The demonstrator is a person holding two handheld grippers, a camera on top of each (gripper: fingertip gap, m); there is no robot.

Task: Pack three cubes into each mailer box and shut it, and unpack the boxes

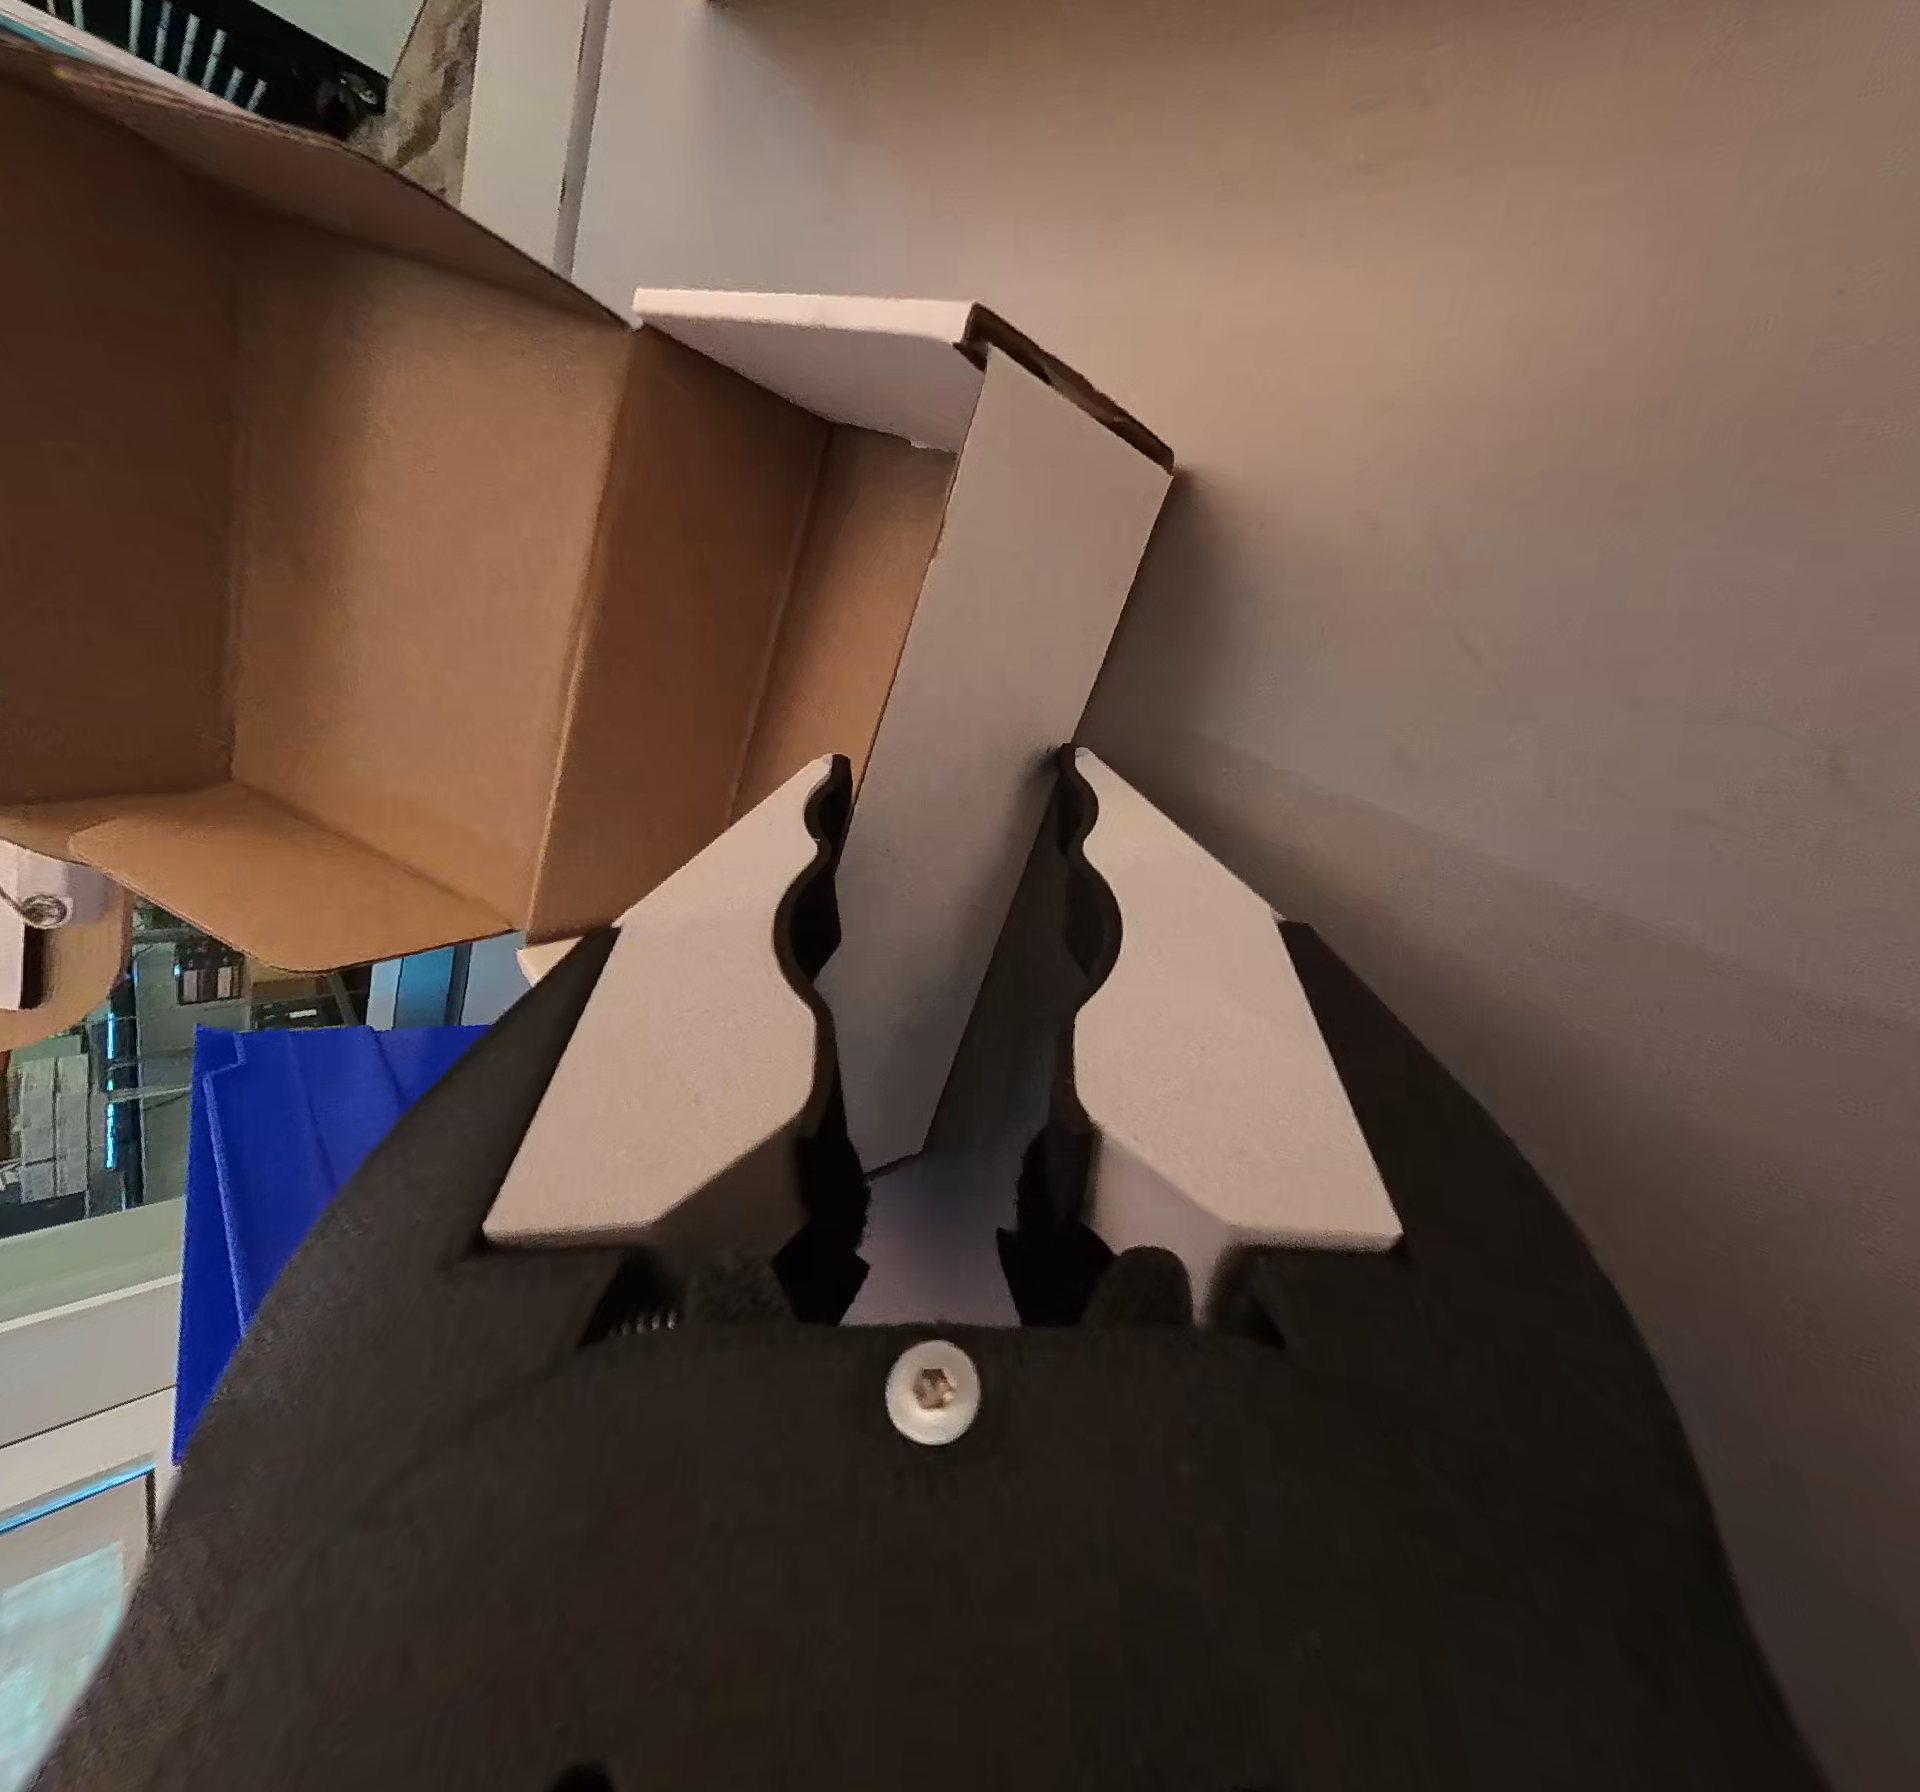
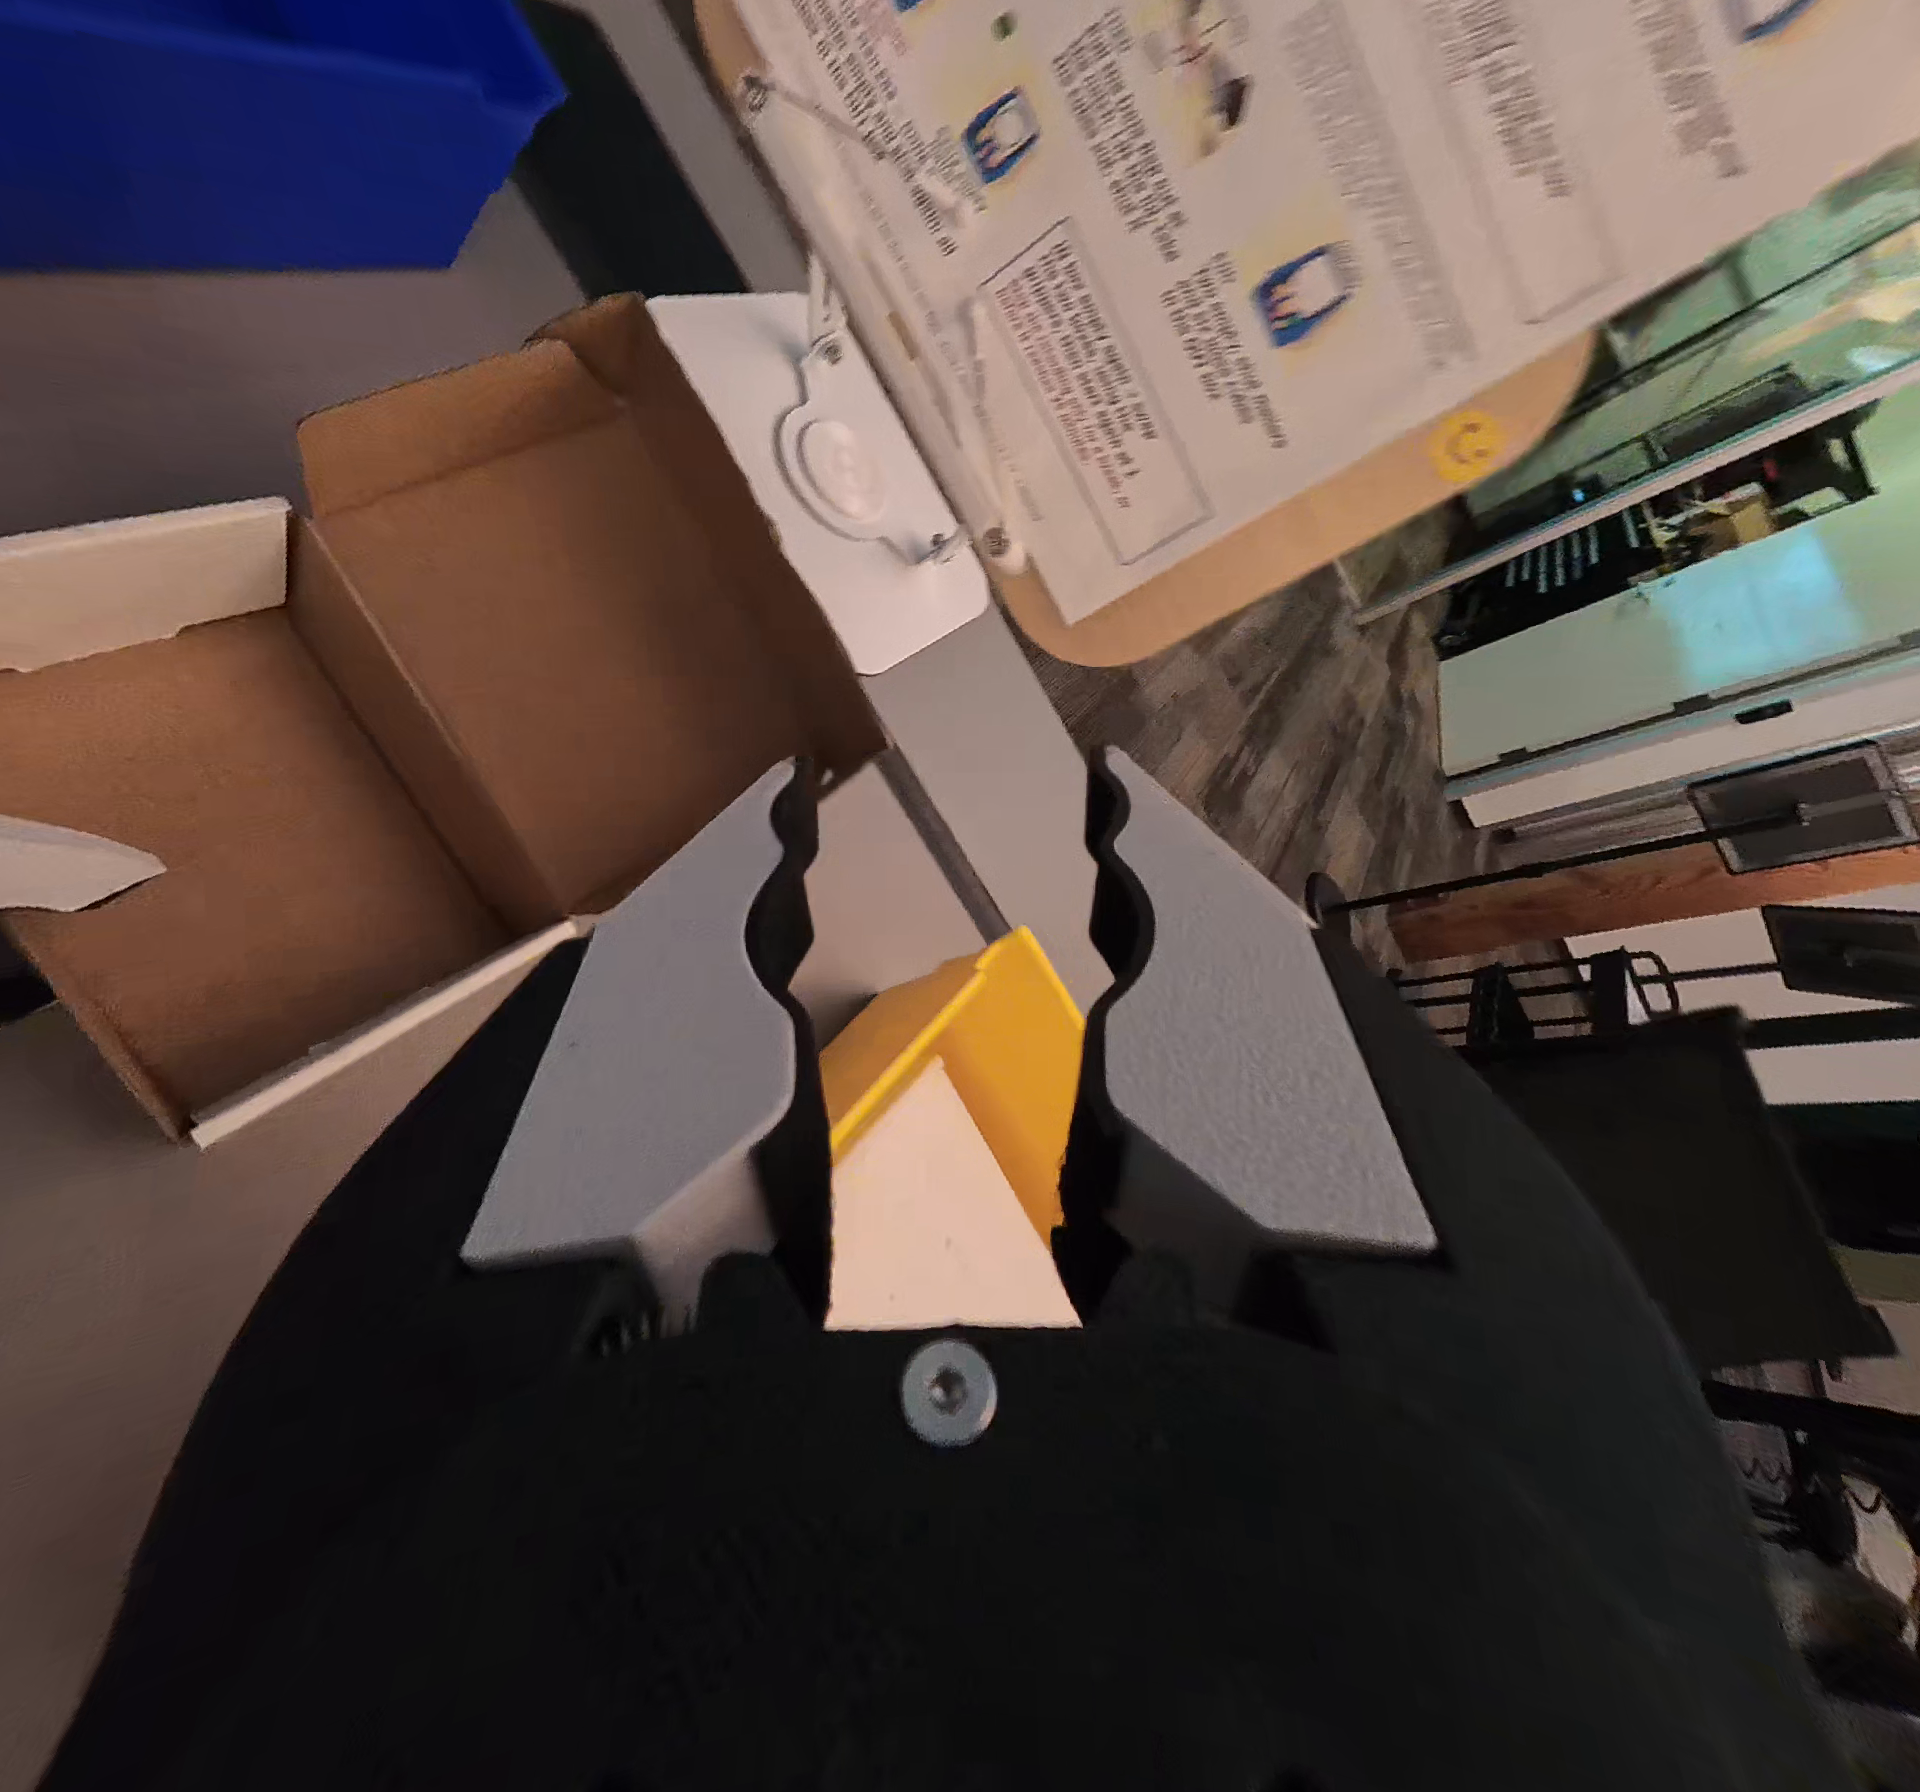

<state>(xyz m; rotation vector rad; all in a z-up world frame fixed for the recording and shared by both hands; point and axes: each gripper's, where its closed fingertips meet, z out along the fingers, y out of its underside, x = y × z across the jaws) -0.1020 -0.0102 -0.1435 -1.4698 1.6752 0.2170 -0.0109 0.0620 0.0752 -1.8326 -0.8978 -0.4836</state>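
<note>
An open mailer box [image 1: 395, 547], white outside and brown inside, is empty in the left wrist view. My left gripper [image 1: 953, 771] is shut across the box's white side wall [image 1: 997, 651], with one fingertip at the rim and the other against the grey table [image 1: 1507, 599]. The same box [image 2: 416, 703] shows empty at the left of the right wrist view, with one finger [image 2: 73, 875] of the left gripper at its wall. My right gripper [image 2: 945, 786] is open above a yellow bin [image 2: 987, 1025] at the table edge. A cream cube corner [image 2: 935, 1212] shows in the bin, between the fingers.
A blue bin [image 2: 208, 59] stands behind the box and also shows in the left wrist view [image 1: 312, 1171]. A wooden clipboard with a printed page [image 2: 1299, 236] and a white clip [image 2: 862, 475] lies just beyond the box. The table edge [image 2: 935, 828] drops to the floor on the right.
</note>
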